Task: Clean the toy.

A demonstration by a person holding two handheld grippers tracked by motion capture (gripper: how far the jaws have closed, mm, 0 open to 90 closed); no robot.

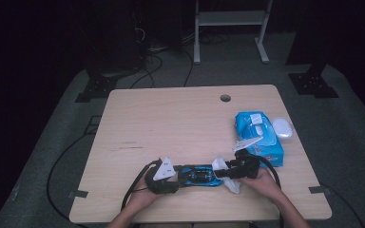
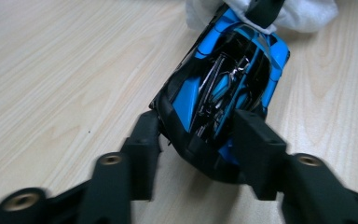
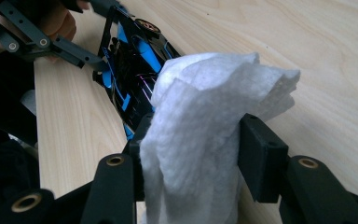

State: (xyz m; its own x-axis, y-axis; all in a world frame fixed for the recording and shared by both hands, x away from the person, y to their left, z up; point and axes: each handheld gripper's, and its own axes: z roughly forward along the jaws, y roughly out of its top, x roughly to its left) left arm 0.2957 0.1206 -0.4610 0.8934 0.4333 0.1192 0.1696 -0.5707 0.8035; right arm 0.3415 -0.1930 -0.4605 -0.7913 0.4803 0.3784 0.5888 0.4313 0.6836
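Note:
A blue and black toy car [image 1: 198, 176] lies near the table's front edge. My left gripper [image 1: 175, 177] is shut on one end of it; in the left gripper view the car [image 2: 223, 88] sits clamped between the jaws of my left gripper [image 2: 198, 144]. My right gripper [image 1: 224, 173] is shut on a folded white wipe [image 1: 221, 165] and presses it against the car's other end. In the right gripper view the wipe [image 3: 200, 126] bulges up between the jaws of my right gripper [image 3: 193, 154], with the car [image 3: 130, 74] just behind it.
A blue pack of wipes [image 1: 259, 137] with its flap open lies at the right of the wooden table [image 1: 171, 123]. A white oval lid [image 1: 282, 128] sits beside the pack. A cable hole [image 1: 225, 98] is near the far edge.

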